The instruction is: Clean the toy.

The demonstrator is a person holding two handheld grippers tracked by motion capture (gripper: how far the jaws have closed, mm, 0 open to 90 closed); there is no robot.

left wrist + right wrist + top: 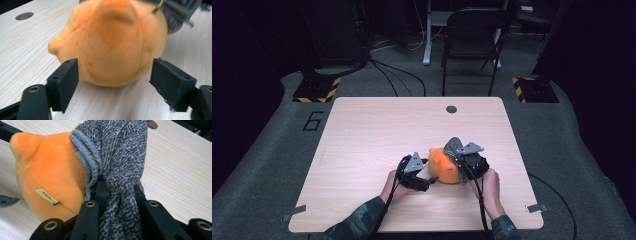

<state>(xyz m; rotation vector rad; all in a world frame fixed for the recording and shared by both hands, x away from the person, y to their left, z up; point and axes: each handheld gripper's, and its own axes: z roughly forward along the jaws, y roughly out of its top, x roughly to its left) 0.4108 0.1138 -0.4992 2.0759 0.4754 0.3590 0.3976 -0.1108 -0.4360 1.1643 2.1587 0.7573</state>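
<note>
An orange plush toy (443,166) lies on the wooden table (377,130), near its front middle. A grey fuzzy cloth (454,146) is draped over the toy's right side. My left gripper (430,181) sits at the toy's left, open. In the left gripper view its jaws flank the plush toy (110,45) without pressing on it, the left gripper (115,83) low to the tabletop. My right gripper (463,161) is shut on the grey cloth. In the right gripper view the grey cloth (120,157) is bunched in the right gripper (119,195), beside the plush toy (50,172) and its small tan label (46,196).
A round cable hole (451,109) sits near the table's far edge. A dark folding chair (472,40) and a table leg (427,35) stand beyond it. Cables run over the grey floor. Tape tabs mark the table's front corners (537,208).
</note>
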